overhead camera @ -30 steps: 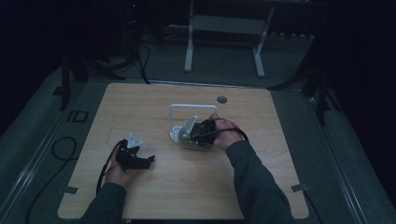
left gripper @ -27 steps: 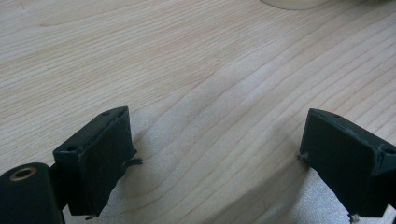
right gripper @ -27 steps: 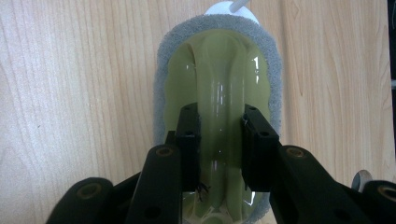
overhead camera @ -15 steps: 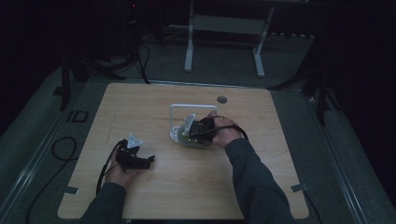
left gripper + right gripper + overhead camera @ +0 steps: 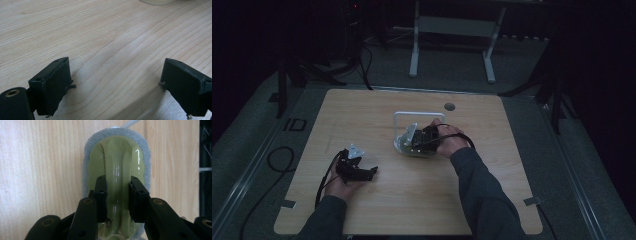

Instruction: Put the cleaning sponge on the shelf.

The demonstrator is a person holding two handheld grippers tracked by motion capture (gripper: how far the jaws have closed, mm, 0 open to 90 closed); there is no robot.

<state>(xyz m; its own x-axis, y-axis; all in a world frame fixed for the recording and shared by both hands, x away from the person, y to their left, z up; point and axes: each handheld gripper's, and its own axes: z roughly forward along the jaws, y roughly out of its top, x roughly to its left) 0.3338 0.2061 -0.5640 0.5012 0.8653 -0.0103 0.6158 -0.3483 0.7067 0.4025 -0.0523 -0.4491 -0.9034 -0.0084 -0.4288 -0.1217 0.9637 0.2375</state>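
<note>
An oval scrubber (image 5: 117,155) lies on the wooden table (image 5: 492,200), with a grey foam rim and a glossy pale green handle down its middle. My right gripper (image 5: 117,182) comes down on it from above, its jaws shut on the handle ridge. From the high view this scrubber (image 5: 404,148) sits just in front of a white wire frame (image 5: 398,120), under the right gripper (image 5: 418,141). My left gripper (image 5: 364,173) rests low at the front left. Its jaws stand wide open over bare wood, and the left gripper (image 5: 115,72) holds nothing.
A round grommet hole (image 5: 449,106) sits near the table's far edge. Black cables trail from both grippers, and one loops off the left side (image 5: 277,160). A pale edge of the scrubber (image 5: 155,2) shows at the top of the left gripper view.
The right hand and gripper have shifted slightly left over the scrubber. The left gripper has stayed where it was.
</note>
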